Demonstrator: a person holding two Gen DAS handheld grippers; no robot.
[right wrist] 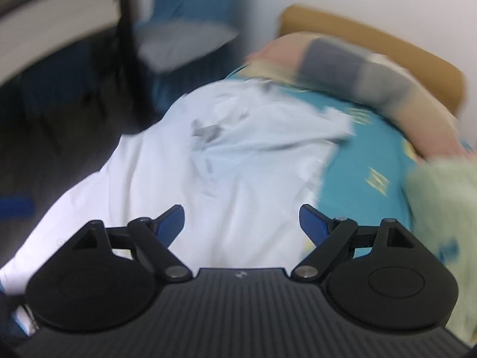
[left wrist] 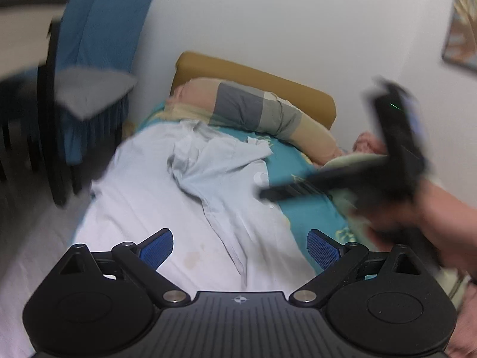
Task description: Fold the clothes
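Note:
A pale blue shirt (left wrist: 193, 185) lies spread and rumpled on the bed, its collar bunched toward the pillows; it fills the middle of the right wrist view (right wrist: 238, 161) too. My left gripper (left wrist: 240, 246) hovers open over the shirt's lower part, blue pads wide apart and holding nothing. The right gripper (right wrist: 241, 220) is open as well, above the shirt's near hem. Seen from the left wrist, the right gripper (left wrist: 298, 188), blurred, is held by a hand (left wrist: 441, 223) over the shirt's right edge.
A teal patterned bedsheet (left wrist: 310, 205) covers the bed to the right of the shirt. A long pillow with grey bands (left wrist: 262, 110) lies against the mustard headboard (left wrist: 268, 74). A blue-covered chair (left wrist: 98, 44) and dark furniture stand left of the bed. Pale green cloth (right wrist: 441, 203) lies at right.

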